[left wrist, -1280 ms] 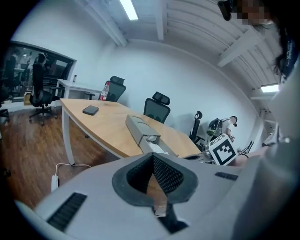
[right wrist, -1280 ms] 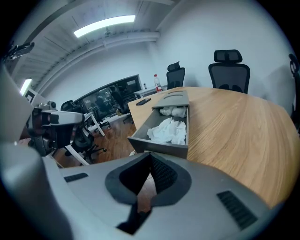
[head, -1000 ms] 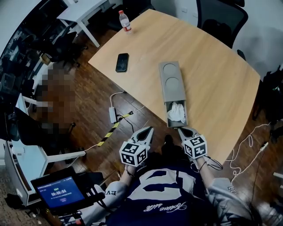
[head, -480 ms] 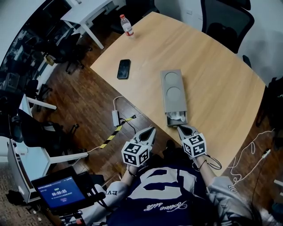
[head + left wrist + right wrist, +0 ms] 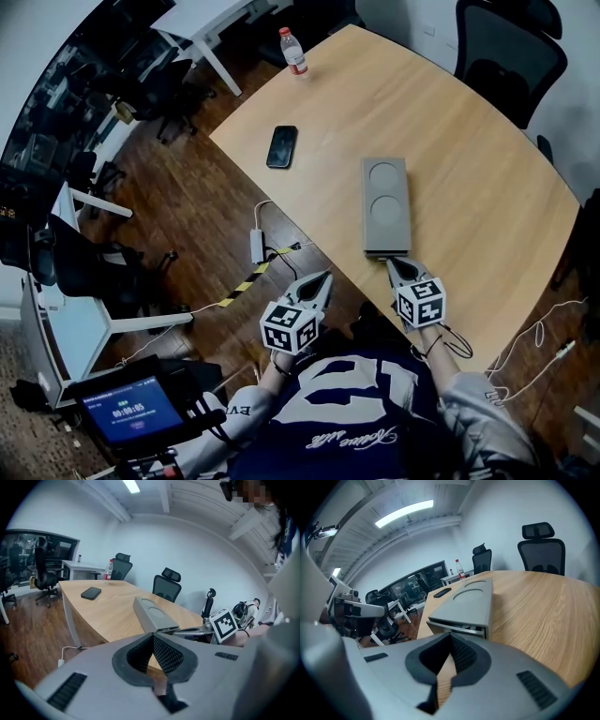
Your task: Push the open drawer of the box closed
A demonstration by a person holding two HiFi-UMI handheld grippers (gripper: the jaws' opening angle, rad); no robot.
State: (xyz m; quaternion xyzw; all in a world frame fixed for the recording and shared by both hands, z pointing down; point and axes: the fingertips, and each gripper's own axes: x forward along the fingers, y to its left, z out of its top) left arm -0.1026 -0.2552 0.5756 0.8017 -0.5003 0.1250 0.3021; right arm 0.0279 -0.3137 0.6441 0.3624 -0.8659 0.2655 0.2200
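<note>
A long grey box [image 5: 386, 204] with two round recesses on its lid lies on the wooden table [image 5: 478, 178]. Its drawer [image 5: 387, 254] at the near end is pushed in, with only a thin gap [image 5: 461, 629] showing in the right gripper view. My right gripper [image 5: 394, 264] is shut, its tips right at the drawer front. My left gripper [image 5: 323, 278] is shut too and hangs off the table's near edge, above the floor, holding nothing. The left gripper view shows the box [image 5: 152, 613] ahead and the right gripper [image 5: 199, 631] at its end.
A black phone [image 5: 281, 146] lies on the table's left side and a water bottle [image 5: 293, 49] stands at the far corner. Office chairs [image 5: 511, 42] stand behind the table. A power strip [image 5: 257, 246] and cables lie on the floor left of the box.
The drawer stood wide open with white cloth showing inside; it has slid into the box as my right gripper moved forward against it. My left gripper has stayed put.
</note>
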